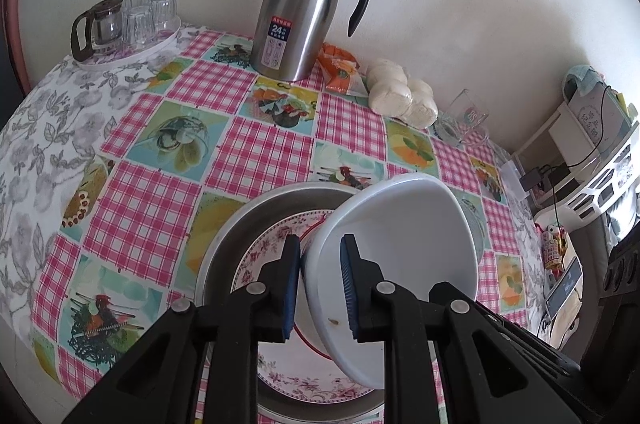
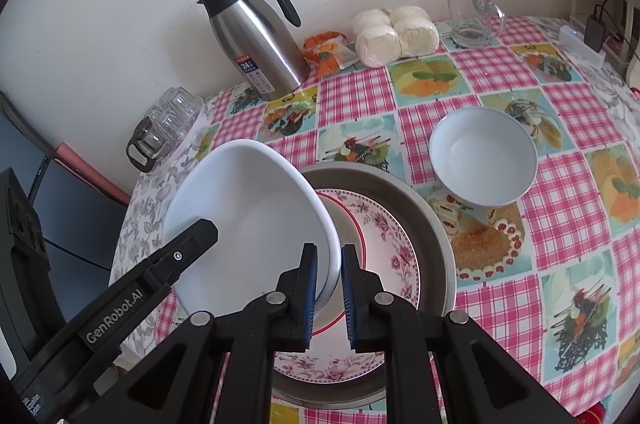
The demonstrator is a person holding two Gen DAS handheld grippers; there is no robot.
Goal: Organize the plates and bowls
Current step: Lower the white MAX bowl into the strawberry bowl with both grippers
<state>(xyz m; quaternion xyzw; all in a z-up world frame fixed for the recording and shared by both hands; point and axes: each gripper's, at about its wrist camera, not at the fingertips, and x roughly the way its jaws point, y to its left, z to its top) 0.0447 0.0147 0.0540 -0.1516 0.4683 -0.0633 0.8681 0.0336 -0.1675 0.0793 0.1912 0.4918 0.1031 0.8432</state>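
Both grippers hold one deep white bowl (image 1: 400,244) (image 2: 248,224) by opposite sides of its rim, tilted above a metal basin (image 1: 248,220) (image 2: 432,224). My left gripper (image 1: 320,284) is shut on the rim, one pad inside and one outside. My right gripper (image 2: 329,288) is shut on the other side the same way. The left gripper's finger (image 2: 192,236) also shows in the right wrist view, reaching the bowl's far rim. In the basin lies a floral plate (image 1: 264,256) (image 2: 396,256) with a red ring. A second white bowl (image 2: 484,163) stands on the checked tablecloth right of the basin.
Along the wall stand a steel thermos jug (image 1: 304,11) (image 2: 256,43), a tray of glasses with a small teapot (image 1: 128,23) (image 2: 168,127), an orange snack packet (image 2: 328,53), wrapped buns (image 2: 394,35) and a glass mug (image 2: 472,15). A power strip (image 2: 580,43) lies at the table's far right.
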